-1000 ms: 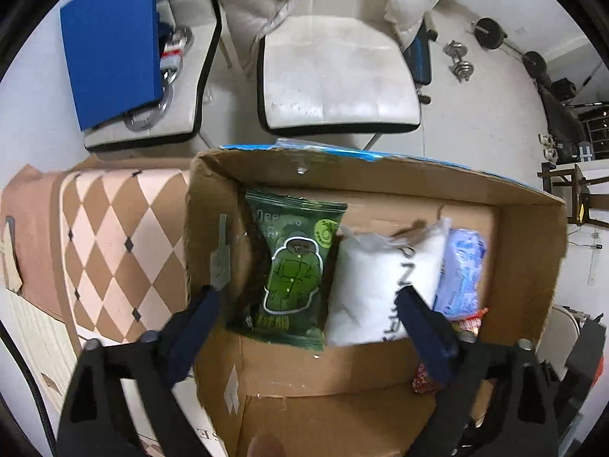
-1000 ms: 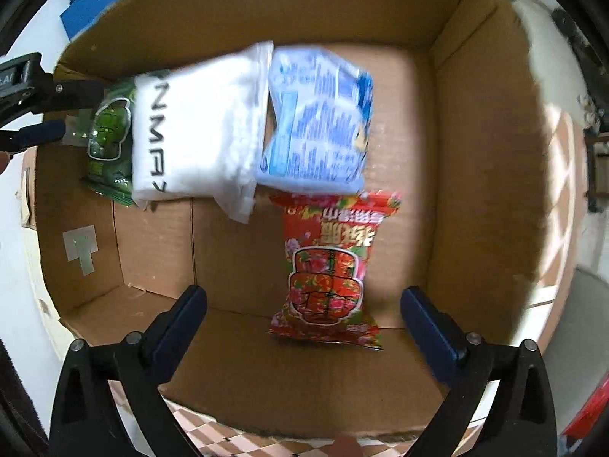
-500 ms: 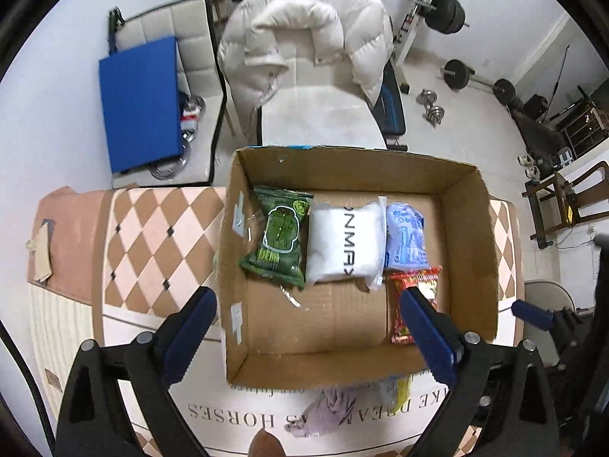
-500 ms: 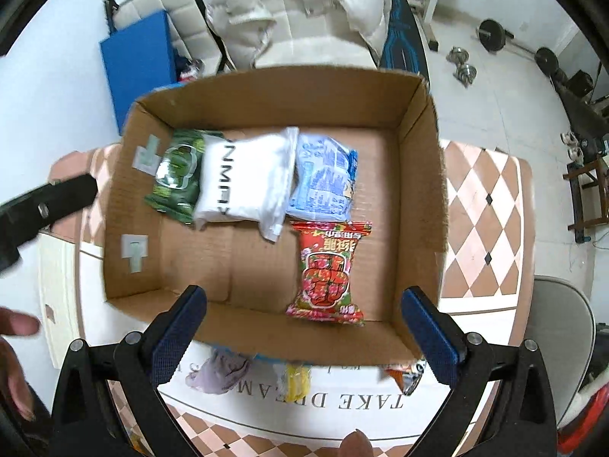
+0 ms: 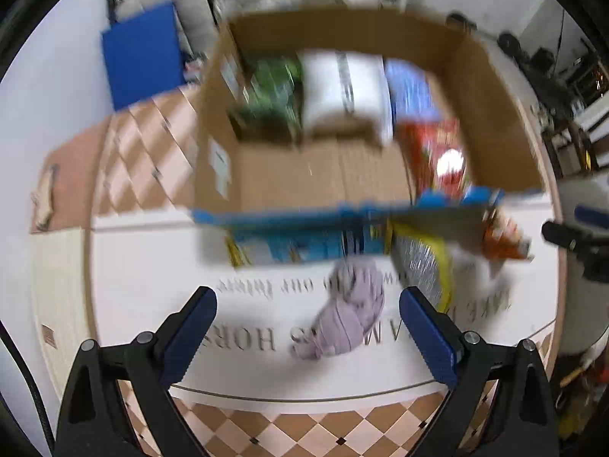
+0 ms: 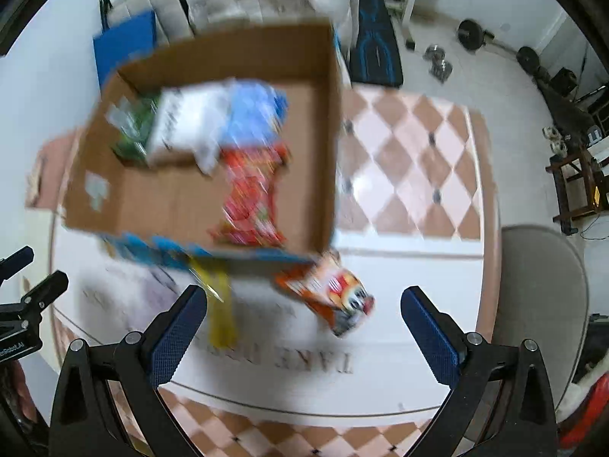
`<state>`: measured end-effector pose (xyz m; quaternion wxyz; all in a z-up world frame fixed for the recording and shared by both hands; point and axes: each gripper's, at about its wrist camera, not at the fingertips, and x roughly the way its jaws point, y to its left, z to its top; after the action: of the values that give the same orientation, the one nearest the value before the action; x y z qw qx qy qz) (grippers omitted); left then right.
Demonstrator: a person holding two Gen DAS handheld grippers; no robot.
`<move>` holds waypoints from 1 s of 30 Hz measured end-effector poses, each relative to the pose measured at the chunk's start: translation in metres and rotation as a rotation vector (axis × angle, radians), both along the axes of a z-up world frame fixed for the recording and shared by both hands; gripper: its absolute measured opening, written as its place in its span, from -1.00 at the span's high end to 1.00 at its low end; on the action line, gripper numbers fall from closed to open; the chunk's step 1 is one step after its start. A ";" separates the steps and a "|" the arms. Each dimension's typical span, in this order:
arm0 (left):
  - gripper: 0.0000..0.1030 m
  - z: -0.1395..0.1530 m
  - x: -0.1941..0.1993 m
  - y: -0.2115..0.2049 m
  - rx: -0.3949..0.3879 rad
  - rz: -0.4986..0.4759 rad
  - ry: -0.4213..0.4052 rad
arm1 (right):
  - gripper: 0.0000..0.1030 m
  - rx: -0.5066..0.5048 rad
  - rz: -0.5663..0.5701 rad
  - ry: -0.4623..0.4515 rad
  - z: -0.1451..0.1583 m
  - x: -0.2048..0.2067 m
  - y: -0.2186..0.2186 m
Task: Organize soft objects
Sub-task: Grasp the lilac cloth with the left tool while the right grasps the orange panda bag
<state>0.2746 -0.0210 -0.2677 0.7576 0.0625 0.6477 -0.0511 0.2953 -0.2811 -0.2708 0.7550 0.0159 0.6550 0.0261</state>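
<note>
Left wrist view: both grippers (jaws wide, empty) have pulled back from the cardboard box. Next candidate, the lilac cloth, lies at six o'clock of it.

Bare cardboard floor in front of green packet, white packet
</note>
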 end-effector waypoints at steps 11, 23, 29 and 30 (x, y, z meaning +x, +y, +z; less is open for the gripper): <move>-0.52 -0.112 -0.005 -0.021 -0.042 -0.005 0.243 | -0.81 0.042 0.097 0.189 -0.103 0.025 -0.020; 0.13 -0.120 0.000 -0.037 -0.065 0.011 0.248 | 0.12 0.099 0.019 0.232 -0.128 0.009 -0.030; 0.25 -0.114 -0.016 -0.032 -0.061 0.055 0.231 | 0.29 0.096 -0.041 0.196 -0.114 -0.029 -0.027; 0.26 -0.110 -0.023 -0.031 -0.072 0.069 0.229 | 0.30 0.100 -0.049 0.189 -0.110 -0.038 -0.025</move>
<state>0.2513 -0.0524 -0.3778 0.6816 0.0069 0.7296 -0.0550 0.2574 -0.3058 -0.3807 0.6886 0.0720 0.7205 0.0385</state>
